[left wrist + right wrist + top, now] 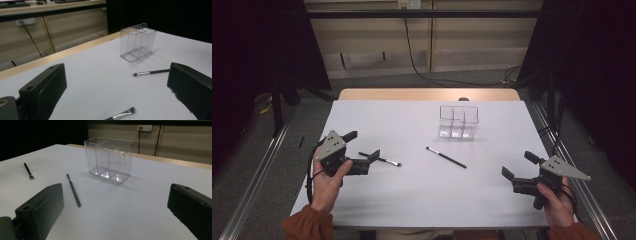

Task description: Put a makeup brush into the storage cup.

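Because nothing is yet in either grasp, the scene reads as a starting layout: the wide white-topped table [422,195] carries everything, with the person's hands resting at its near corners. Toward the far middle stands a clear plastic three-compartment organiser box [458,121], upright and empty, probably set there as a holder for the brushes. The left gripper [364,148] sits low over the table with its jaws spread wide and nothing between them; the right gripper [522,165] is likewise wide open and empty, well apart from any brush. A thin black-handled makeup brush with a silver ferrule [446,157] lies flat between the organiser and the near edge. A shorter black-handled brush [387,160] lies just beside the left gripper, partly under its far jaw, the likeliest first pick.
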`<state>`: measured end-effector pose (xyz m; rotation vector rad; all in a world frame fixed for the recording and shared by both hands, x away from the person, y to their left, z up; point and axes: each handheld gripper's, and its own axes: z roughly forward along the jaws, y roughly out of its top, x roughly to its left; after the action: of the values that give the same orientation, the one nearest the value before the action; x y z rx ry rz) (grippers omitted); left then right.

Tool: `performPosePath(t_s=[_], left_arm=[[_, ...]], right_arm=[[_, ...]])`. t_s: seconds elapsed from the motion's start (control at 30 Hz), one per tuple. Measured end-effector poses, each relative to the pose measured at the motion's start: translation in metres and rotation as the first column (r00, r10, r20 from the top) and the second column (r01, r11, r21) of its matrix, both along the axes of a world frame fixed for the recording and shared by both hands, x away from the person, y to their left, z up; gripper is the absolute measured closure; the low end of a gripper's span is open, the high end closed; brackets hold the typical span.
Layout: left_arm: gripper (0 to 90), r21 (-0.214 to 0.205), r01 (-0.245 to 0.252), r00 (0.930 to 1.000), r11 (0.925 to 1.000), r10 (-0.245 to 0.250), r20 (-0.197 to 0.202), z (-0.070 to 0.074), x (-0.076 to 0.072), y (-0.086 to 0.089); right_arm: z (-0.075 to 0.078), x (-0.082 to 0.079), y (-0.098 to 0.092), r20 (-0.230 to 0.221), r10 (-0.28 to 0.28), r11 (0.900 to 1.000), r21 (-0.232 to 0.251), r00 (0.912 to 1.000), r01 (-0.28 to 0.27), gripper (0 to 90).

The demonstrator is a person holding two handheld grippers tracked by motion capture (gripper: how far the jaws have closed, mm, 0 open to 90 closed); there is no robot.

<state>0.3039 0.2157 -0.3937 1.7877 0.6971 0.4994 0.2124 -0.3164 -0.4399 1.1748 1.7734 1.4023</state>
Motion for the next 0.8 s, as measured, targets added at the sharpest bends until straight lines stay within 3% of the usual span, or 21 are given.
performPosePath(t_s=[0.2, 0.43, 0.53, 0.73, 0.77, 0.8], left_arm=[[2.6, 0.024, -0.010, 0.9999, 0.9997, 0.010, -0.005, 0.001, 0.009, -0.003], [2.6, 0.091, 0.012, 0.9998, 0.9958, -0.010, -0.020, 0.003, 0.026, -0.006], [2.6, 0.092, 0.012, 0.9992, 0.9957, -0.008, -0.040, 0.005, 0.033, -0.007], [2.7, 0.184, 0.060, 0.9951, 0.9812, -0.044, -0.088, 0.007, 0.040, -0.016], [2.9, 0.201, 0.068, 0.9930, 0.9772, -0.047, -0.109, 0.007, 0.040, -0.018], [3.7, 0.234, 0.092, 0.9898, 0.9679, -0.063, -0.128, 0.008, 0.042, -0.020]], right_arm=[[0.000, 0.000, 0.000, -0.003, -0.001, 1.0000, 0.001, 1.0000, 0.001, 0.1], [-0.001, 0.001, 0.000, -0.007, 0.001, 1.0000, -0.004, 1.0000, -0.001, 0.2], [-0.001, 0.001, 0.000, -0.008, 0.000, 1.0000, -0.002, 1.0000, 0.000, 0.2], [-0.001, 0.000, 0.000, -0.009, 0.000, 1.0000, -0.002, 1.0000, 0.000, 0.2], [-0.001, 0.000, 0.000, -0.007, 0.003, 1.0000, -0.005, 1.0000, -0.003, 0.2], [-0.001, 0.000, 0.000, -0.008, 0.002, 1.0000, -0.002, 1.0000, -0.002, 0.2]])
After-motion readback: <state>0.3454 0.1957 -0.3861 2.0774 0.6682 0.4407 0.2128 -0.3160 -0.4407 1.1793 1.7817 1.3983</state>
